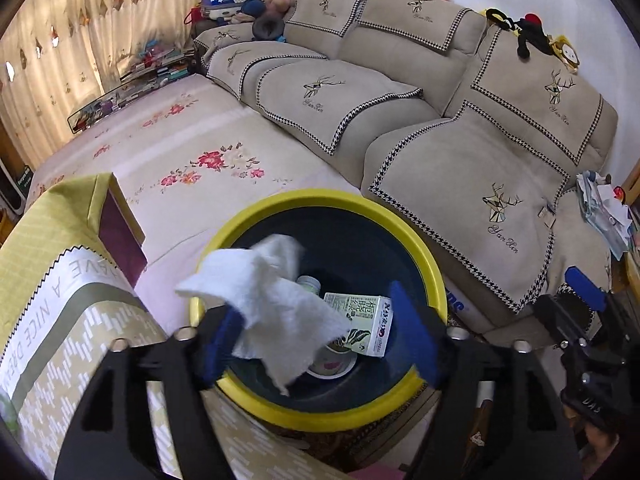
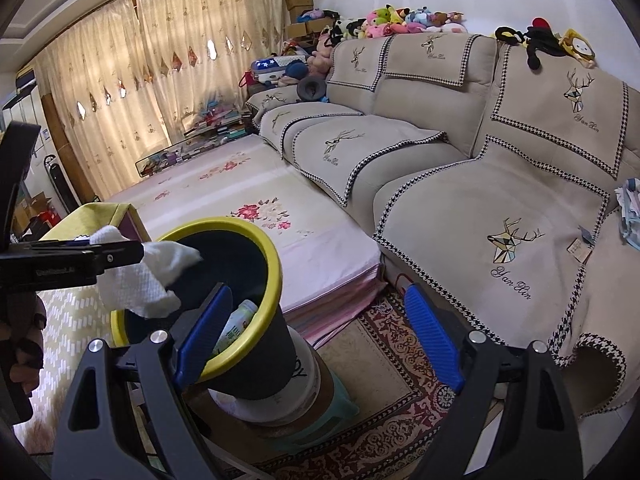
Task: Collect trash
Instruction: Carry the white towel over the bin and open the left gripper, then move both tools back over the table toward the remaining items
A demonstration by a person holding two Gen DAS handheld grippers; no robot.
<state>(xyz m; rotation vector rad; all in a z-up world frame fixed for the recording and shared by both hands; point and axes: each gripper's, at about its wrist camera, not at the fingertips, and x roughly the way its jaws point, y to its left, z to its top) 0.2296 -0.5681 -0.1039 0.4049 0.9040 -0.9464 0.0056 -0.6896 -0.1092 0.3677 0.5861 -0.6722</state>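
- White and crumpled, the tissue [image 1: 272, 304] is hanging low in the middle of the left wrist view, right over the mouth of the yellow-rimmed bin [image 1: 434, 276].
- Your left gripper [image 1: 316, 340] is showing its blue pads wide apart; the tissue is draping off the left pad [image 1: 224, 340], so whether it is pinched or merely clinging I cannot tell.
- You are handling something soft and nearly weightless here, I'd judge: it will flop, snag and stick to rubber, so take it by the bunched middle, not a loose corner.
- Inside the bin a green drink carton [image 1: 362, 320] and a cup are already lying at the bottom.
- Your right gripper [image 2: 316, 332] is hovering low in its own view, jaws spread and empty, its left pad just in front of the bin's rim.
- Crowding you at the left is a yellow-green patterned box [image 1: 60, 280]; the beige sofa [image 1: 460, 184] is filling the right and upper part of the frame, well clear.
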